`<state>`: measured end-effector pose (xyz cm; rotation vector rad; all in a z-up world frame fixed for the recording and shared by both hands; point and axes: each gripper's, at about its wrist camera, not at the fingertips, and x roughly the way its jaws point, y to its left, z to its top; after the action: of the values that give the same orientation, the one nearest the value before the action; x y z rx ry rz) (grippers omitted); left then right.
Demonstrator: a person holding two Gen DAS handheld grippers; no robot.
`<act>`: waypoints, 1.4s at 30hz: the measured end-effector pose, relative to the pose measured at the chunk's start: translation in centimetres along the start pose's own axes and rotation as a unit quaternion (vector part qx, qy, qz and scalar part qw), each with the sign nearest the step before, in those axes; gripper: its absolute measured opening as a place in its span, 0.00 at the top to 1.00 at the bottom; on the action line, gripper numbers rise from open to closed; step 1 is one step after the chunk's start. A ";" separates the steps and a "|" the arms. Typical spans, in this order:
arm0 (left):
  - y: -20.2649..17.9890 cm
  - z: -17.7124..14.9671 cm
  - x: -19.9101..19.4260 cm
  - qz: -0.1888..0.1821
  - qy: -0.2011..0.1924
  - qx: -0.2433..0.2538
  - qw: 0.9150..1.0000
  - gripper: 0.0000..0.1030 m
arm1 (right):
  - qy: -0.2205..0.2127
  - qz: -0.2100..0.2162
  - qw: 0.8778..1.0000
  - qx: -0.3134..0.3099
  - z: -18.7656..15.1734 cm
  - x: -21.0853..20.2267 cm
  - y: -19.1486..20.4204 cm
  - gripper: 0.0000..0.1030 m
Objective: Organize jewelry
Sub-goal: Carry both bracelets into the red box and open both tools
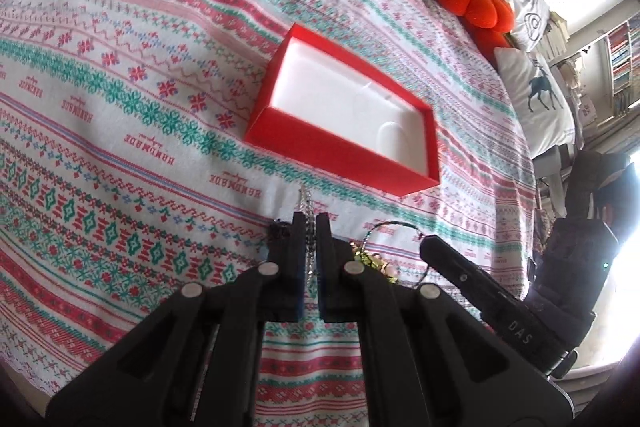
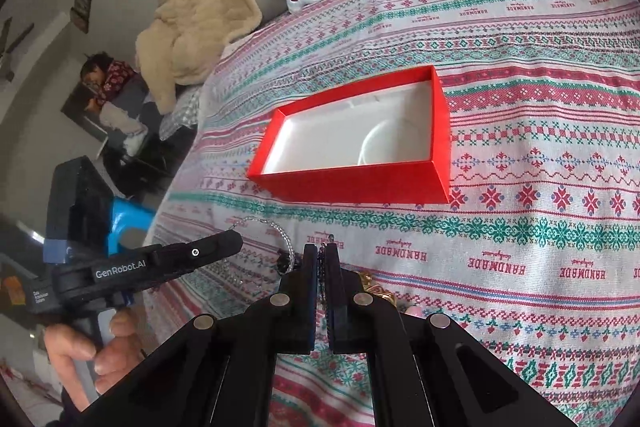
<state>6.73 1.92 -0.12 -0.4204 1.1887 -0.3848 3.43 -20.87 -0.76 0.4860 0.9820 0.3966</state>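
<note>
Left wrist view
- Surface: bed under a woven cotton spread (image 1: 120, 99) striped red, teal and white.
- Box: open red cardboard box with white moulded lining (image 1: 348, 115), beyond the fingertips, apart from them; nothing visible inside.
- Left gripper (image 1: 311, 223): black jaws pressed nearly together, pinching a thin clear-beaded chain (image 1: 306, 197) that runs out past the tips toward the box.
- Other jewelry: small gold-and-green heap (image 1: 374, 263) just right of the jaws, with a thin wire hoop (image 1: 394, 227) above it; on the spread.
- Right gripper (image 1: 444, 255): one black finger enters from the right, near the hoop; its jaw state cannot be read from here.

Right wrist view
- Box: same red box (image 2: 360, 183), rim open, white floor with a round recess; looks empty.
- Right gripper (image 2: 321, 251): jaws pressed together on a dark, fine strand (image 2: 320, 259) caught between the tips.
- Left gripper (image 2: 224, 241): seen side-on at left, a hand (image 2: 84, 351) on its grip; the clear-beaded loop (image 2: 264, 227) arcs from its tip.
- Gold pieces (image 2: 380, 291): just right of the jaws, half hidden behind them.

Step in hand
- Judgement: pick-up stage; both grippers have a strand, nothing boxed yet.
- Next move calls for: carrying over the near wall and releasing above the lining, keeping the two strands from tangling.

Hard to make out
- Whether both grippers hold one piece or two.
- How much chain hangs below the jaws.
- What the gold heap consists of.
</note>
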 end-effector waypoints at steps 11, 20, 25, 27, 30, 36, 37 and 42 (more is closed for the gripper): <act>-2.9 2.7 -2.7 -0.060 -0.036 0.012 0.997 0.95 | -0.045 0.026 0.999 0.004 2.2 -2.5 1.6 0.97; -3.9 5.4 -1.3 -0.084 -0.061 0.018 0.994 0.95 | -0.079 0.007 0.997 0.002 5.6 -2.5 1.6 0.97; -4.1 6.5 -0.2 -0.096 -0.074 0.031 0.992 0.95 | -0.075 -0.008 0.997 0.003 6.6 -0.9 0.7 0.97; -3.9 6.8 0.6 -0.097 -0.072 0.026 0.992 0.95 | -0.073 -0.012 0.997 0.004 7.0 -0.2 0.3 0.97; -3.4 7.2 1.7 -0.090 -0.067 0.021 0.993 0.95 | -0.073 -0.010 0.997 0.005 7.6 0.6 -0.2 0.97; -2.3 7.8 3.3 -0.073 -0.060 0.011 0.995 0.95 | -0.074 -0.021 0.997 0.006 8.2 1.3 -1.4 0.97; -2.1 7.8 3.5 -0.072 -0.058 0.008 0.996 0.95 | -0.073 -0.022 0.997 0.009 8.3 1.4 -1.7 0.97; -1.3 8.1 3.7 -0.064 -0.058 0.001 0.996 0.95 | -0.070 -0.054 0.996 0.007 8.3 2.1 -2.8 0.95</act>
<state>15.50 -0.17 0.08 -0.5127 1.0522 -0.4660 11.94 -23.86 0.07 0.4654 0.8711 0.2550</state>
